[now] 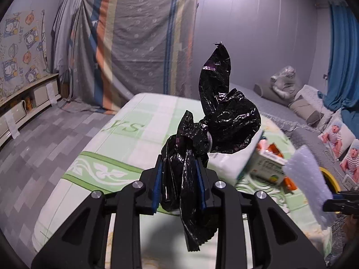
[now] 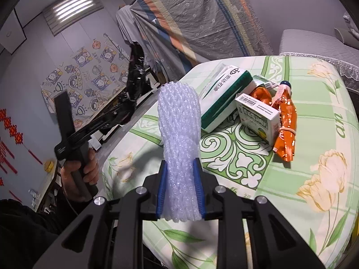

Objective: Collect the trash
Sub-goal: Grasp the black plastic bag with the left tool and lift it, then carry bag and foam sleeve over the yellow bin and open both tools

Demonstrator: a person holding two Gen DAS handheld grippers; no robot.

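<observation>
Glossy, crinkled black plastic bag (image 1: 224, 121); white foam net (image 2: 179, 134), knobbly and matt; orange wrapper (image 2: 286, 121), shiny foil; cloth cover (image 2: 314, 134), matt.

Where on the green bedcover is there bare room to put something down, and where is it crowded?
Bare cover lies near the camera, right of the orange wrapper, and on the far end by the striped sheet. It is crowded where the green-white tissue pack, small white box and wrapper touch one another.
</observation>
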